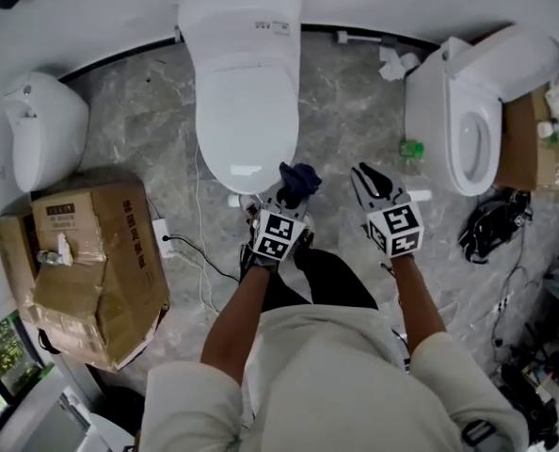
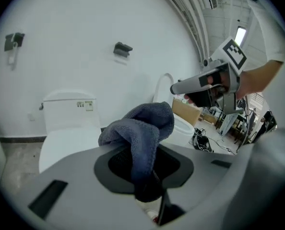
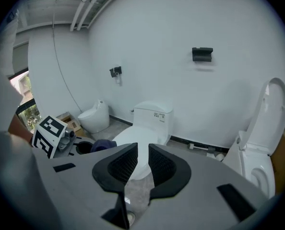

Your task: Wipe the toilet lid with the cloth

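Observation:
The white toilet point(image 1: 247, 111) stands in the middle with its lid down; it also shows in the left gripper view as the lid point(image 2: 65, 145) and in the right gripper view as the toilet point(image 3: 151, 121). My left gripper point(image 1: 294, 186) hangs just in front of the lid's near edge, shut on a bunched dark blue cloth point(image 1: 301, 175). In its own view the cloth point(image 2: 142, 126) bulges up out of the left gripper point(image 2: 143, 170). To the right of it, my right gripper point(image 1: 374, 185) is held over the floor. Its jaws point(image 3: 142, 164) stand a narrow gap apart with nothing between them.
A second toilet point(image 1: 468, 111) with its lid raised stands at the right, a green bottle point(image 1: 411, 149) beside its base. A small white toilet point(image 1: 44, 125) and a cardboard box point(image 1: 91, 262) sit at the left. Cables point(image 1: 199, 252) cross the marble floor; a black bag point(image 1: 491, 226) lies far right.

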A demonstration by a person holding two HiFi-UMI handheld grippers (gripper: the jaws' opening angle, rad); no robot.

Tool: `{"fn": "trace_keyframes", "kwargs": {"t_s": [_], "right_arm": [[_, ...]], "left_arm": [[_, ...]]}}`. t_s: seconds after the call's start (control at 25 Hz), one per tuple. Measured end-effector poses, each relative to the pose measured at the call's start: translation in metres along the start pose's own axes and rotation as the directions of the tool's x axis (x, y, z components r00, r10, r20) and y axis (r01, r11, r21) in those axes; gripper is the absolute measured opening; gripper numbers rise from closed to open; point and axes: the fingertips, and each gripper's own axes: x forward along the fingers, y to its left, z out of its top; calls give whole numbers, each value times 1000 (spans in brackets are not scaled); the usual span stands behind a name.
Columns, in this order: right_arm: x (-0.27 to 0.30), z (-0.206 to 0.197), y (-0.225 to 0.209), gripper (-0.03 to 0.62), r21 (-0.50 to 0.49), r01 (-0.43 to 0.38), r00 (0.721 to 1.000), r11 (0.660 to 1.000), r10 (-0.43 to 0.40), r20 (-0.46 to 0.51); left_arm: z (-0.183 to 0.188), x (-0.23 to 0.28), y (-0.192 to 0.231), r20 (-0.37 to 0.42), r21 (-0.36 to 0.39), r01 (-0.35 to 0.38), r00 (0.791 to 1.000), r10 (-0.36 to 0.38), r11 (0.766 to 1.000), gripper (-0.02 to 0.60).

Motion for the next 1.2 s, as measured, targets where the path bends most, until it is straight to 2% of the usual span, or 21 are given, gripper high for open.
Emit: {"fn": "trace_keyframes", "kwargs": {"t_s": [0.2,0.32,0.44,0.72,0.96,1.2], "right_arm": [[-20,71,10,84,-17,-16,995,1000,17,102],[-32,111,23,84,-70,-40,986,997,50,159],[-44,143,34,76,-141,-51,979,989,78,187],[-64,221,46,46,-162,-69,949,984,115,294],[-82,281,71,41,-248,-78,910,966,170,377],[-111,326,91,36,-322,-85,874,943,226,431]], "left_arm": [[79,-54,19,119,35,-84,990,79,996,83],[128,-82,29,206,84,-137,972,117,987,83],[168,-111,37,269,91,-192,949,161,977,83],[230,-174,55,351,55,-348,884,308,936,83],[278,-219,55,435,76,-417,832,346,906,83],[331,-262,41,535,95,-455,773,340,885,83]]}}
